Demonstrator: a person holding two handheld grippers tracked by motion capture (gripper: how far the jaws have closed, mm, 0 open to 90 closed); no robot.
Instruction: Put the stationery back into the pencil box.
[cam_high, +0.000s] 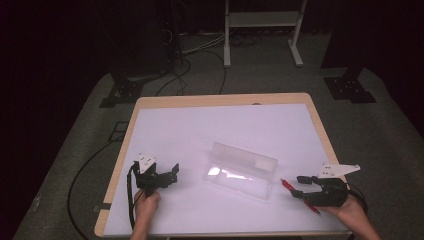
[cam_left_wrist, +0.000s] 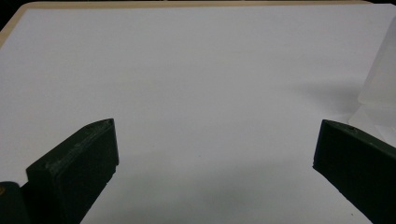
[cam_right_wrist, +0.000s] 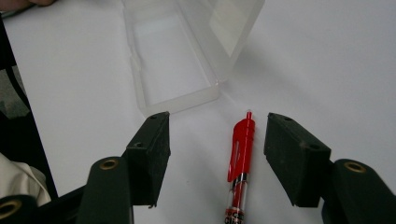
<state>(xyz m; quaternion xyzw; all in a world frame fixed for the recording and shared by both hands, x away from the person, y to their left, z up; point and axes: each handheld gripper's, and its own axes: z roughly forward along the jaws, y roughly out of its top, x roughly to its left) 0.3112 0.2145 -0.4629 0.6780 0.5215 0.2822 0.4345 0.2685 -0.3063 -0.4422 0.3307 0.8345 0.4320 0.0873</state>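
A clear plastic case lies open in the middle of the white table, its lid standing up at the back. Its empty tray shows in the right gripper view, and a corner of it at the right of the left gripper view. A red pen lies on the table just right of the case. My right gripper is open, its jaws on either side of the pen without touching it. My left gripper is open over bare table, left of the case.
The white mat covers a wooden table with its tan edge showing. Beyond the table are cables on grey carpet, a white stand and black stand bases.
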